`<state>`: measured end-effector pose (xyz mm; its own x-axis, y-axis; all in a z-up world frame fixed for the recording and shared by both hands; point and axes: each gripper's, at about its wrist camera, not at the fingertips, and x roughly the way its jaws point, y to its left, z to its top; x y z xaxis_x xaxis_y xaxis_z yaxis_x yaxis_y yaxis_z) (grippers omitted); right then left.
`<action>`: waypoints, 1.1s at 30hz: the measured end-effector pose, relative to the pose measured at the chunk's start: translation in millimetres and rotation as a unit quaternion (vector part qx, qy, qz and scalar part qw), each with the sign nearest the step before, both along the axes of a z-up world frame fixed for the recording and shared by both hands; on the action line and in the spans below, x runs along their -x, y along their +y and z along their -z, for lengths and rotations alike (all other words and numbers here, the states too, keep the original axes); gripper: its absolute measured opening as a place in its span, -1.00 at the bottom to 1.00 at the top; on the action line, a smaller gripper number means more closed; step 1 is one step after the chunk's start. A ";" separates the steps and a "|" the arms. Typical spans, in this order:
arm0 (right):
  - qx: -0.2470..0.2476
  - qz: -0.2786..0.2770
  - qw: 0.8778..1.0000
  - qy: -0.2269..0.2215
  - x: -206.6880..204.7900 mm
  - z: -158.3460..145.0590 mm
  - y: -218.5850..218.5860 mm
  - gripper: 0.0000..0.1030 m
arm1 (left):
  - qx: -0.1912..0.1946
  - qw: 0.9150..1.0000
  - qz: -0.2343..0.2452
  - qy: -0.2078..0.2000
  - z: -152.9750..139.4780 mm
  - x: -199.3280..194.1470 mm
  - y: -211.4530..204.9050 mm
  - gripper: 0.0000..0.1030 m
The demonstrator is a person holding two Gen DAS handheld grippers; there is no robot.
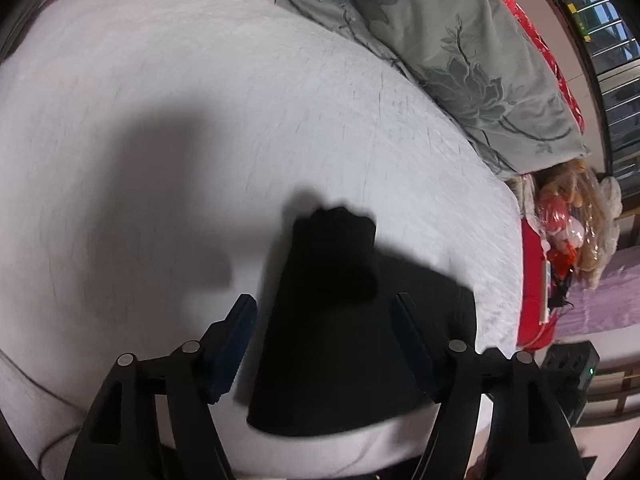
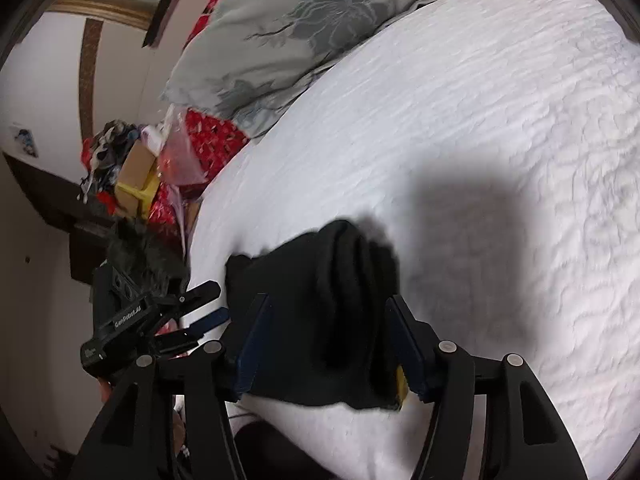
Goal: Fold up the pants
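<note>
- Left gripper [image 1: 324,310] hangs over the near edge of the bed [image 1: 200,100], jaws spread, blue pads either side of the black pants [image 1: 332,320], pressing nothing.
- Pants lie bunched by that near edge; soft, light and limp, likely to sag and slide; best pinched at a bunched hem or fold edge.
- Right gripper [image 2: 326,312] straddles the dark heap, jaws apart, nothing clamped.

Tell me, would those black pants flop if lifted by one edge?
Probably. The pants lie in soft rumpled folds on the bed, so they would likely droop. Pushed, they would likely bunch up. Nothing suggests rolling.
</note>
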<state>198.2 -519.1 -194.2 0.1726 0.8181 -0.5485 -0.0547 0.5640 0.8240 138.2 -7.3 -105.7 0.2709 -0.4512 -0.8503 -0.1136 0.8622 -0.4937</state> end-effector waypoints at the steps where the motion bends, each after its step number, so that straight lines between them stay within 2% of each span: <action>1: 0.007 -0.007 1.000 -0.002 4.9 -0.1 2.8 0.19 | 0.003 1.000 0.001 0.002 3.9 9.6 2.0 0.35; 5: 0.045 -0.022 0.999 -0.004 15.3 5.1 14.6 0.19 | 0.018 1.000 -0.004 0.025 26.4 33.8 5.0 0.35; 8: 0.057 -0.019 0.998 0.004 19.5 12.4 15.4 0.18 | 0.039 0.998 -0.011 0.046 45.4 42.3 5.8 0.35; 9: 0.060 -0.019 0.998 0.004 21.4 15.0 15.8 0.08 | 0.036 0.998 -0.013 0.040 44.7 41.9 5.4 0.32; 10: 0.060 -0.021 0.998 0.004 22.0 16.3 16.6 -0.03 | 0.031 0.999 -0.012 0.038 41.9 40.2 5.0 0.23; 11: 0.067 -0.023 0.997 0.003 23.1 17.6 17.1 -0.26 | 0.029 0.999 -0.012 0.036 38.7 37.4 4.3 0.09; 12: 0.069 -0.024 0.997 0.004 23.4 17.4 16.8 -0.32 | 0.032 0.999 -0.010 0.036 36.1 35.5 1.9 -0.19; 13: 0.062 -0.023 0.998 0.006 23.0 15.6 14.8 -0.39 | 0.039 0.999 -0.007 0.034 31.5 35.8 1.6 -0.31; 16: 0.027 -0.010 1.000 0.008 24.6 7.0 -1.2 -0.52 | 0.006 1.000 0.017 0.021 28.0 37.8 -6.4 -0.37; 19: 0.056 -0.028 0.998 0.016 32.6 21.4 -1.9 -0.53 | -0.011 0.999 0.014 0.029 40.0 37.0 -10.0 -0.36; 24: 0.049 -0.016 0.998 0.031 37.8 38.9 -3.2 -0.34 | 0.009 0.999 0.007 0.036 36.8 37.2 -2.8 -0.25; 26: 0.049 -0.020 0.998 0.030 36.0 32.0 -4.8 -0.18 | 0.004 1.000 0.012 0.026 26.2 37.1 0.4 -0.26; 29: 0.032 -0.004 0.999 0.014 30.4 12.9 -12.6 -0.16 | -0.008 1.000 0.012 -0.012 1.7 39.9 9.0 -0.25; 32: 0.024 0.024 0.999 -0.003 16.1 -2.6 -18.6 0.15 | -0.023 0.999 0.015 -0.042 -20.4 32.7 9.1 0.04; 33: 0.031 0.029 0.999 -0.006 10.5 -5.5 -17.7 0.19 | -0.031 0.998 0.019 -0.052 -26.2 27.0 6.0 0.17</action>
<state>187.7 -536.8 -188.6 0.2268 0.7713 -0.5947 -0.0303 0.6159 0.7872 111.2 -1.3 -79.5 0.3421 -0.4106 -0.8452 -0.0314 0.8940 -0.4470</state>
